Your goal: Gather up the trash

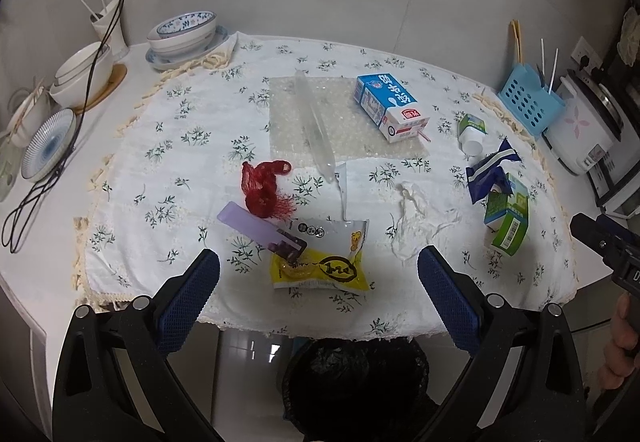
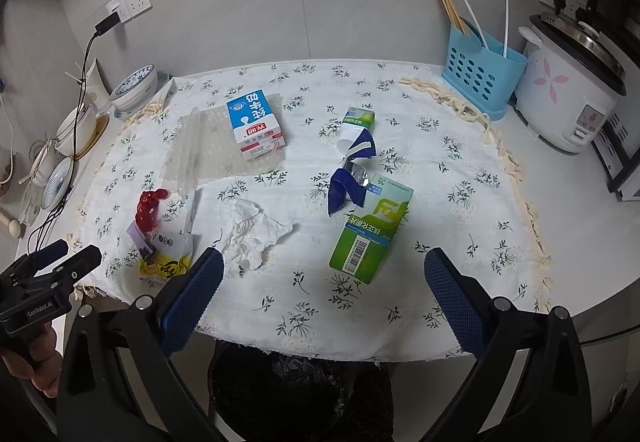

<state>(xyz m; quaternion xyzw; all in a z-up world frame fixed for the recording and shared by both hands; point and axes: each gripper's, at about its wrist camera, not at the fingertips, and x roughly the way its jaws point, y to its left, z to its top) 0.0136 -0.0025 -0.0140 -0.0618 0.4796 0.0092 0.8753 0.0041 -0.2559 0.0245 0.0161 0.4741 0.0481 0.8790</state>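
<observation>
Trash lies on the floral tablecloth point(image 1: 192, 162): a yellow snack wrapper point(image 1: 320, 262), a purple wrapper point(image 1: 260, 232), a red net point(image 1: 266, 190), a crumpled tissue point(image 2: 252, 232), a blue-white milk carton point(image 1: 390, 106), a green box point(image 2: 370, 228), a dark blue wrapper point(image 2: 352, 178), a small green carton point(image 2: 358, 120) and a clear tube point(image 1: 316, 126). My left gripper point(image 1: 318, 274) is open, just short of the yellow wrapper. My right gripper point(image 2: 320, 276) is open, near the green box and tissue. A black-lined bin point(image 1: 352, 386) stands below the table's front edge.
Bowls and plates point(image 1: 80, 70) and a black cable point(image 1: 100, 34) sit at the left. A blue utensil holder point(image 2: 480, 78) and a rice cooker point(image 2: 568, 90) stand at the right. A bubble-wrap sheet point(image 1: 352, 134) lies under the milk carton.
</observation>
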